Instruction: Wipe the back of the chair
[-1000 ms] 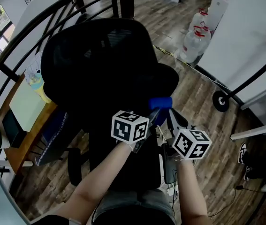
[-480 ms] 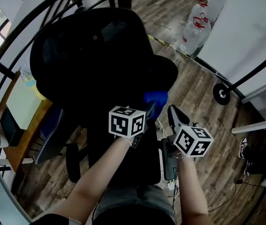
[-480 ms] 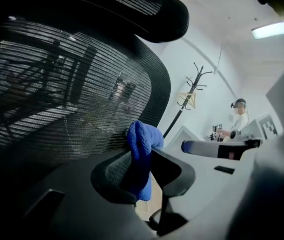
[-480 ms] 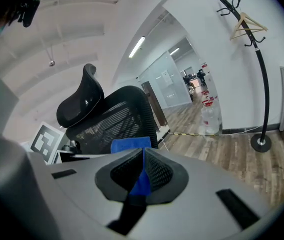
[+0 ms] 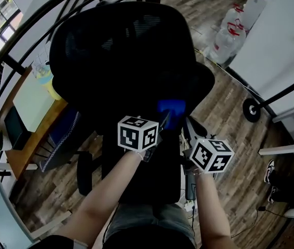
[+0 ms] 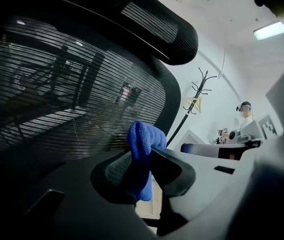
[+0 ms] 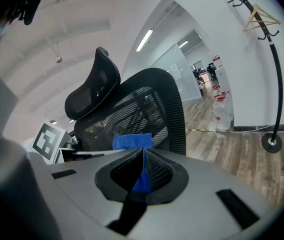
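- The left gripper [image 6: 142, 169] clamps a folded blue microfibre cloth [image 6: 143, 139], whose bunched top pokes past the jaw tips, ready to rub.
- The right gripper [image 7: 143, 156] is pinched nearly closed on a thin blue strip, apparently the same cloth's edge, likely steadying it.
- Just beyond the left jaws curves the black mesh chair back [image 6: 71, 94], ribbed and see-through.

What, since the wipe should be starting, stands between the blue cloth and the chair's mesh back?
Nothing visible. The blue cloth, pinched in the left gripper, sits right at the mesh of the chair back; whether they touch can't be told.
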A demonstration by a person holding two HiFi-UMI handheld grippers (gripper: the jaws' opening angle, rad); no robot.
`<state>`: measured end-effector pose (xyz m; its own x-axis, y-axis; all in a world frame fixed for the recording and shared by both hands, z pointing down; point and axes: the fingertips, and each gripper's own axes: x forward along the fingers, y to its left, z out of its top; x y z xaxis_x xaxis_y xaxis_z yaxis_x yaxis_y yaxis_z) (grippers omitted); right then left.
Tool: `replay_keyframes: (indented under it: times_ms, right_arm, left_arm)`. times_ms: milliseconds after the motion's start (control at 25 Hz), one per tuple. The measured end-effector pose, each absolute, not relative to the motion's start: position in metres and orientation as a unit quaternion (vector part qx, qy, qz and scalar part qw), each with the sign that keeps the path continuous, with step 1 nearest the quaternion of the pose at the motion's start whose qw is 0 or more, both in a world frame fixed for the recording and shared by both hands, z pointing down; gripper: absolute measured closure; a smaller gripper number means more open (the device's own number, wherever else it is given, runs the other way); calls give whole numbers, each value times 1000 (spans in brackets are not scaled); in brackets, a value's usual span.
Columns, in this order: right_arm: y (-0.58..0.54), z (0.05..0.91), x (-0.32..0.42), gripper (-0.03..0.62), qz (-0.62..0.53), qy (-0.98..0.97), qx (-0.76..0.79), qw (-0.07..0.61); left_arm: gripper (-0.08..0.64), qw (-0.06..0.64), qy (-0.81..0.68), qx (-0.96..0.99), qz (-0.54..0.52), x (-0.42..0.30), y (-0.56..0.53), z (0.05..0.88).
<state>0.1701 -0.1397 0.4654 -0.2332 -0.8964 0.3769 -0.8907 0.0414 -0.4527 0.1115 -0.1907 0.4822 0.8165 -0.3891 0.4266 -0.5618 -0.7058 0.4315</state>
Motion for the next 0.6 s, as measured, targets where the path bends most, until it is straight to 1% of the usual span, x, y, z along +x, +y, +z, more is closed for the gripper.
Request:
replay_keyframes:
  times_ms: [600]
  right_arm:
    - [-170, 457, 84, 561, -302, 771, -560, -18]
  left_arm:
    - [465, 295, -342, 883, 127, 9, -222, 477]
